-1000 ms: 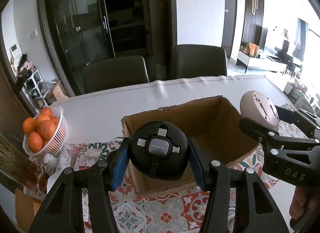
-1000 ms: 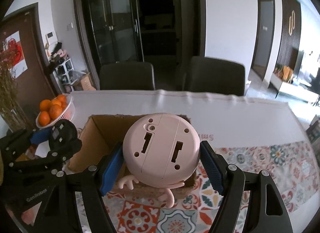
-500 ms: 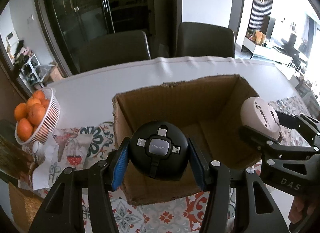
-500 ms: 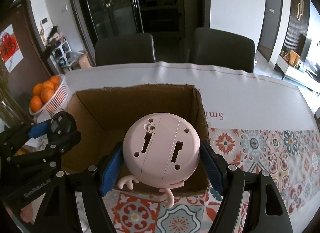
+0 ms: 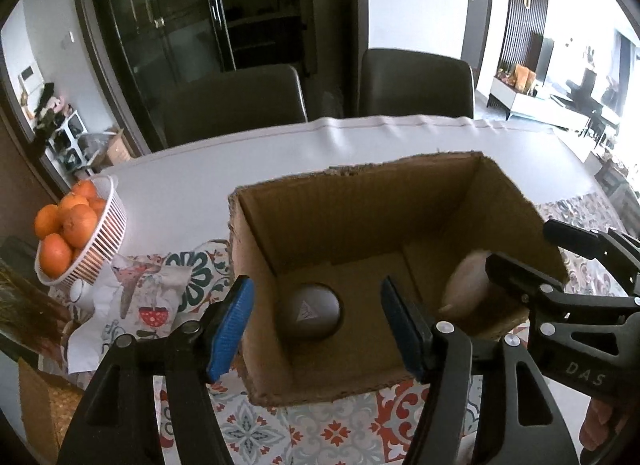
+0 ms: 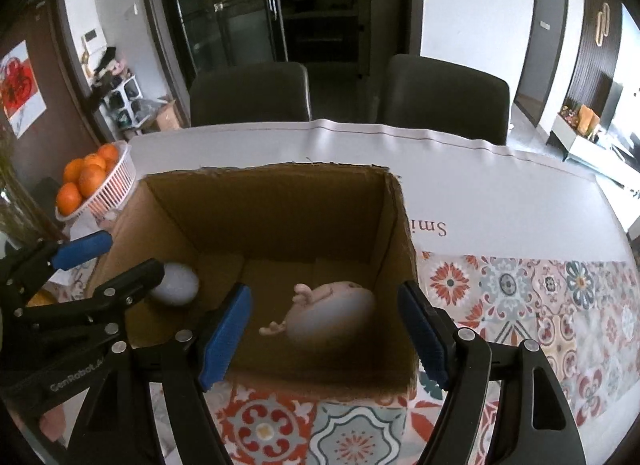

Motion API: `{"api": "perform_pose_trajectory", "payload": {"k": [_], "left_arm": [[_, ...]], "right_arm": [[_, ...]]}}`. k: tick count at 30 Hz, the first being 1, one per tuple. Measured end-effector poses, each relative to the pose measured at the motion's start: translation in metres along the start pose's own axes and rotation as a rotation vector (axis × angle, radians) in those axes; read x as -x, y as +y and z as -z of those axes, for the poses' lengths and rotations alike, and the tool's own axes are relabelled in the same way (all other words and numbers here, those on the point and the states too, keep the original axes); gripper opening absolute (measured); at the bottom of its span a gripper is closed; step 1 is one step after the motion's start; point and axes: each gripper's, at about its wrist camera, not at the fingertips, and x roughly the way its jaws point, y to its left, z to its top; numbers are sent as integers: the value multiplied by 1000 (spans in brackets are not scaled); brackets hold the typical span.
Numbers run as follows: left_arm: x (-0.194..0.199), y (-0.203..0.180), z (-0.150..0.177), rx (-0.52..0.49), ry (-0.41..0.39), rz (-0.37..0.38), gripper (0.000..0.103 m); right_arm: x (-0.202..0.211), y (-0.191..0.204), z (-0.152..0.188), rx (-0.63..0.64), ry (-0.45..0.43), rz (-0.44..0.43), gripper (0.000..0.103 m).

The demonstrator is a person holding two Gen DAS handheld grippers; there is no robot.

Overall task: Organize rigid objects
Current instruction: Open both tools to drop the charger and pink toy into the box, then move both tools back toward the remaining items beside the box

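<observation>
the dark round gadget sits at lower centre of the left wrist frame, down inside the cardboard box, on the floor near the box's left wall, its smooth top with a small triangular mark facing up. in the right wrist frame the same piece shows as a greyish dome at middle left, partly hidden behind the other tool. the pink round toy lies in the box at the centre of the right wrist frame, blurred, with two small pink limbs sticking out to its left; in the left wrist frame it is a pale lump at right of centre, half covered by a black finger.

the left gripper fills the bottom of its frame, its blue-padded jaws spread wide with nothing between them, straddling the near left corner of the box. the right gripper likewise has its jaws wide apart and empty, over the near edge of the box, the toy seen in the gap below.

the box stands on a patterned tablecloth along the lower part of both frames, with a plain white cover beyond it. a white basket of oranges sits at middle left, and two dark chairs stand behind the table in the upper half.
</observation>
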Motion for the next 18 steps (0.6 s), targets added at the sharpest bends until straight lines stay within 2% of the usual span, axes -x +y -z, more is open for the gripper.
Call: {"api": "perform_pose_trajectory", "payload": {"k": [9, 14, 18], "left_arm": [[49, 1, 13, -2, -91, -18, 69], [70, 1, 23, 2, -106, 4, 69], [87, 0, 36, -16, -143, -19, 69]], "right_arm": [[46, 5, 13, -42, -115, 30, 76], [67, 11, 24, -52, -129, 0, 76], [80, 14, 36, -42, -145, 6, 76]]}}
